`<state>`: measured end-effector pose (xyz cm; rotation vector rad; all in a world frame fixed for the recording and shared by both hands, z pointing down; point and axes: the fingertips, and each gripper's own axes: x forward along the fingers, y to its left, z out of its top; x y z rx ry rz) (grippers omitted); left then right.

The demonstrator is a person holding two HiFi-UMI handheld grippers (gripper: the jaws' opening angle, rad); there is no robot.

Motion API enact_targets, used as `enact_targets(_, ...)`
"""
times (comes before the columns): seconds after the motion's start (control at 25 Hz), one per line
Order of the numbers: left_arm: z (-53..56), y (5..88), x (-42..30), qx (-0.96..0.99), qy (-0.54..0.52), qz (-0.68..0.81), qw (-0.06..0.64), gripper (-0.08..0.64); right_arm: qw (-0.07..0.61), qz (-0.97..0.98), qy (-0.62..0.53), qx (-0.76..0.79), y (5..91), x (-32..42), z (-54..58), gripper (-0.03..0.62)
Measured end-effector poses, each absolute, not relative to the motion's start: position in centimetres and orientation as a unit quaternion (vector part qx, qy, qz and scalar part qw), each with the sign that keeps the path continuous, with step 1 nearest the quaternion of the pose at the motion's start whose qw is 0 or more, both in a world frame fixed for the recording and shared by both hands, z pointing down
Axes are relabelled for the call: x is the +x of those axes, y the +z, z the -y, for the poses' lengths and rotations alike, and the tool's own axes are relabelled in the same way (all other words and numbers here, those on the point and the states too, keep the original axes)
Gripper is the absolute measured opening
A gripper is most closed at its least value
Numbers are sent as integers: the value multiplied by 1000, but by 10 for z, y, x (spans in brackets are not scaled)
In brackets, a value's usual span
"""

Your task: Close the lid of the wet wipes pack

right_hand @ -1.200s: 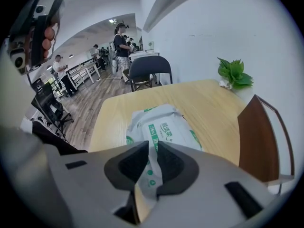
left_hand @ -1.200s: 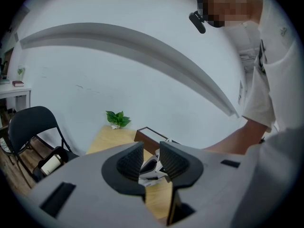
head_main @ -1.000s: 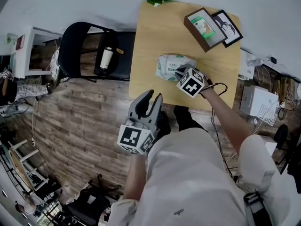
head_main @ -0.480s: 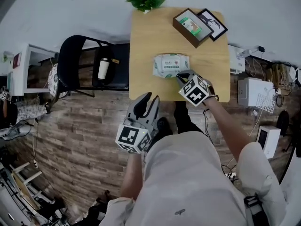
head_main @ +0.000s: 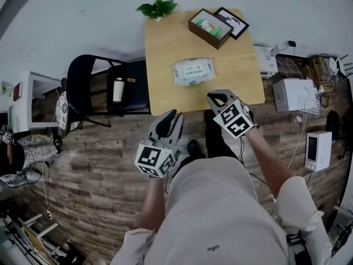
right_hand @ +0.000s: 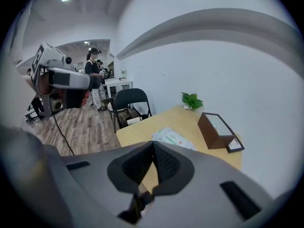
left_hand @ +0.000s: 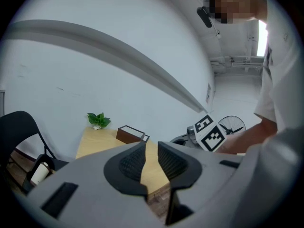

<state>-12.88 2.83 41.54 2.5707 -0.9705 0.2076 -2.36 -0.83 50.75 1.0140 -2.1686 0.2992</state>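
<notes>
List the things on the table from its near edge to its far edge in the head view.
wet wipes pack → brown box → potted plant. The picture frame lies level with the box, so it is left out.

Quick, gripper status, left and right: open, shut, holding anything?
Left gripper: slightly open, nothing between the jaws.
Right gripper: shut, empty.
</notes>
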Motion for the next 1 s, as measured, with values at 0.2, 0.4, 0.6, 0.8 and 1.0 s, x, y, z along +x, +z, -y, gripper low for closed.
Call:
enact_targets(0.2,-45,411,-131,924,74,327,184,67,302,845,128,422,477,-33,-25,0)
enact_targets(0.4,-59,401,-136,930,71,317,172,58,246,848,128,451,447,-42,-48,0)
enact_targets(0.6,-65,394,-142,933,71,314,161,46,201,856,120,461,420,-51,-60,-2)
enact_targets(0.8,-67,384,-143,934,70,313,155,34,164,863,113,464,392,-54,-69,-2)
enact_targets(1.0,-68,374,-141,936,62,313,150,23,123,865,113,474,369,-50,-77,-2)
